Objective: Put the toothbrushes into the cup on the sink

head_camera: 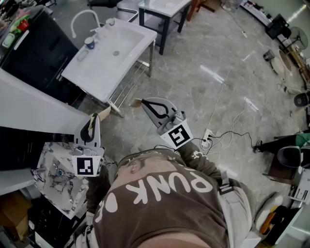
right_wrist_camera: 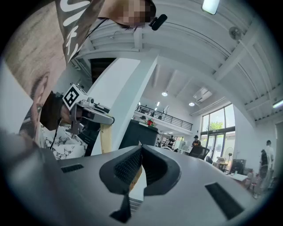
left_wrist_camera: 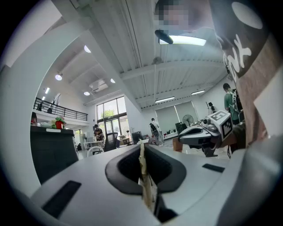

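Observation:
A white sink (head_camera: 127, 38) on metal legs stands at the upper left of the head view, with a curved white faucet (head_camera: 80, 19). A small dark cup (head_camera: 89, 43) sits on its left rim, and a pale object lies just beside it; I cannot make out toothbrushes. My left gripper (head_camera: 104, 114) is raised in front of my chest, well short of the sink, shut and holding nothing. My right gripper (head_camera: 136, 102) is beside it, also shut with nothing in it. In the left gripper view the jaws (left_wrist_camera: 141, 148) meet in a thin line. The right gripper view shows its jaws (right_wrist_camera: 140, 148) pressed together.
A black cabinet (head_camera: 34, 48) stands left of the sink, and a black-legged table (head_camera: 162, 14) behind it. A marble-patterned slab (head_camera: 60, 174) lies at the lower left. Cables and a power strip (head_camera: 208, 140) trail over the grey floor at the right. Clutter lines the right edge.

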`<act>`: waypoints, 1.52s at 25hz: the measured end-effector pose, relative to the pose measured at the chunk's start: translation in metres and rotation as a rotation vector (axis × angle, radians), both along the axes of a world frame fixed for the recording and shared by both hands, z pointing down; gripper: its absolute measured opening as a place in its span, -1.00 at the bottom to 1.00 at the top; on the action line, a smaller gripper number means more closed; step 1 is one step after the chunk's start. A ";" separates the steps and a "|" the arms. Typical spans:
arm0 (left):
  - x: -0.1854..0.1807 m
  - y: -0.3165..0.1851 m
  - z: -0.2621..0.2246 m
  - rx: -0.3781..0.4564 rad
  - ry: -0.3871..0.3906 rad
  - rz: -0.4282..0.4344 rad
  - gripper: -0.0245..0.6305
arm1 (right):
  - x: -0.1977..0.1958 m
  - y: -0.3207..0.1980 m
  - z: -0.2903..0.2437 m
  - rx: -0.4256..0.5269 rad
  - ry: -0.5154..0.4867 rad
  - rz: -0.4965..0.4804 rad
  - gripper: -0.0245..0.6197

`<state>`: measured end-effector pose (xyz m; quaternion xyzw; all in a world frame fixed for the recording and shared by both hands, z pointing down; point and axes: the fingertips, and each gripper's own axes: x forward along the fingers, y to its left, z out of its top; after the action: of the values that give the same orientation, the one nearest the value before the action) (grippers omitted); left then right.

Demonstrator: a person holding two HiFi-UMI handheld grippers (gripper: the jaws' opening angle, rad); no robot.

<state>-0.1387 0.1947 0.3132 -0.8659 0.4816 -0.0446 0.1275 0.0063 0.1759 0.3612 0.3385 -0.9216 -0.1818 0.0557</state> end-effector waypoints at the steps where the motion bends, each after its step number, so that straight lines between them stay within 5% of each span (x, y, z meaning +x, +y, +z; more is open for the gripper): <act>1: 0.000 0.000 0.001 -0.009 -0.004 -0.002 -0.91 | 0.001 0.000 0.000 0.000 0.003 0.001 -0.89; 28: 0.075 -0.009 0.002 -0.021 -0.037 -0.060 -0.91 | 0.079 -0.022 -0.008 0.034 -0.045 -0.036 -0.89; 38: 0.064 -0.084 0.026 -0.058 -0.033 -0.062 -0.91 | 0.071 -0.101 0.016 -0.004 -0.035 -0.026 -0.89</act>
<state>-0.0751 0.1111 0.3389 -0.8531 0.5045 -0.0765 0.1088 0.0774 0.0753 0.3770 0.3297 -0.9270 -0.1746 0.0377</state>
